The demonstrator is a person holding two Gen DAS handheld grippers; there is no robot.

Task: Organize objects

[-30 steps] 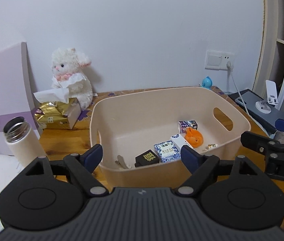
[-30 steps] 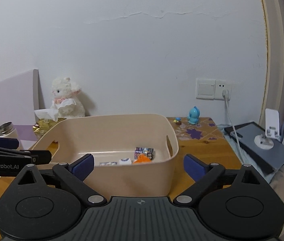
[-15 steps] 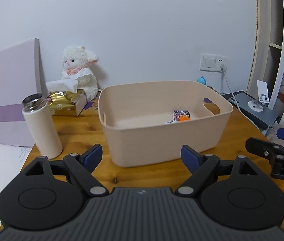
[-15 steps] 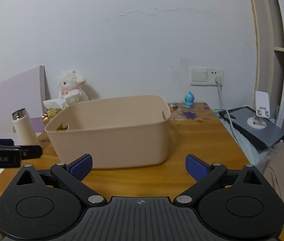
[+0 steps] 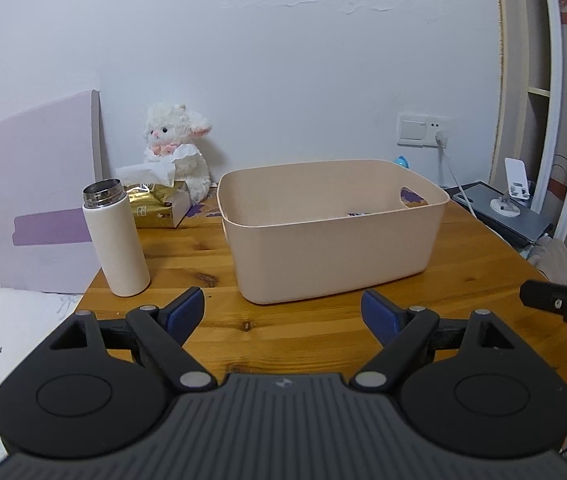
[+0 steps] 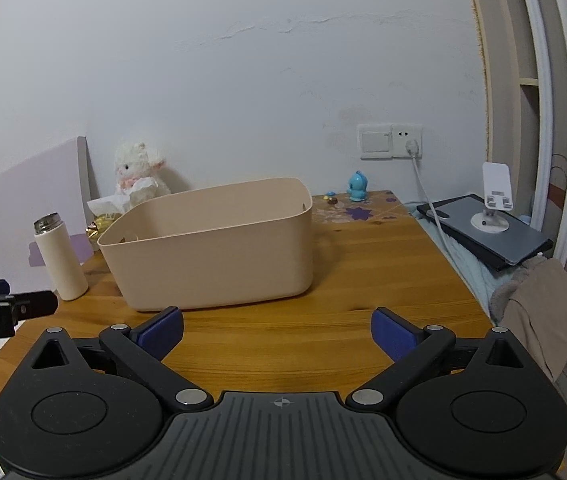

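Observation:
A beige plastic bin (image 5: 335,256) stands on the wooden table (image 5: 303,332); it also shows in the right wrist view (image 6: 211,256). Only a sliver of a small box inside shows above its rim. My left gripper (image 5: 283,312) is open and empty, low over the table's front, short of the bin. My right gripper (image 6: 277,330) is open and empty, also in front of the bin. Each gripper's tip shows at the edge of the other's view.
A white thermos (image 5: 117,240) stands left of the bin. A tissue pack (image 5: 155,204) and a plush lamb (image 5: 175,148) sit behind it. A blue figurine (image 6: 357,188) stands at the back. A tablet with a phone stand (image 6: 487,224) lies right, off the table.
Both grippers have pulled back and lowered away from the bin. Its contents, visible from above earlier, are now hidden behind its wall.

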